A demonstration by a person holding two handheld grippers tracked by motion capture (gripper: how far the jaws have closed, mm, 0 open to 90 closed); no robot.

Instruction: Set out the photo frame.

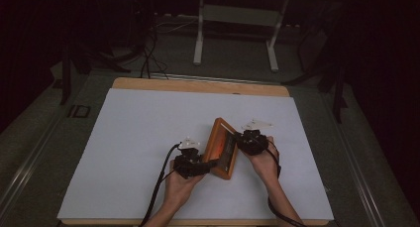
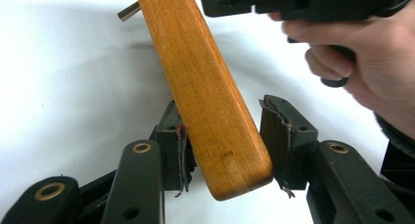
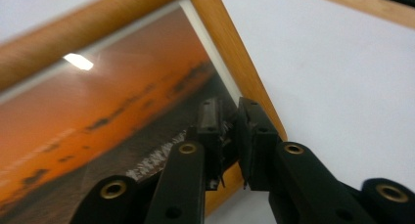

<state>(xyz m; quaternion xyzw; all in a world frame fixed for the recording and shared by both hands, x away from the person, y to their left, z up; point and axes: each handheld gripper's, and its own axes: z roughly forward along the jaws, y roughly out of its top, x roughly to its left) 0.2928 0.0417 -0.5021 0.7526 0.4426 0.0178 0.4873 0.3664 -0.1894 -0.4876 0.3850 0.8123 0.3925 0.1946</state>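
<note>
White table (image 1: 129, 138) — left gripper (image 1: 190, 163) jaws loosely straddle picture frame (image 1: 221, 148); right gripper (image 1: 251, 140) jaws narrow.

Picture frame (image 3: 122, 106) blurred, cropped at left edge

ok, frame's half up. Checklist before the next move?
1. Frame between the left gripper jaws: ok.
2. Left grip firm: not ok; one pad touches the wood, the other stands apart.
3. Right gripper holding the frame: not ok; jaws nearly together at the rail, nothing between them.
4. Frame steady while tilted on its edge: cannot tell.
5. Glass whole: ok in the part that shows.
6. Frame well inside the white sheet: ok.
</note>
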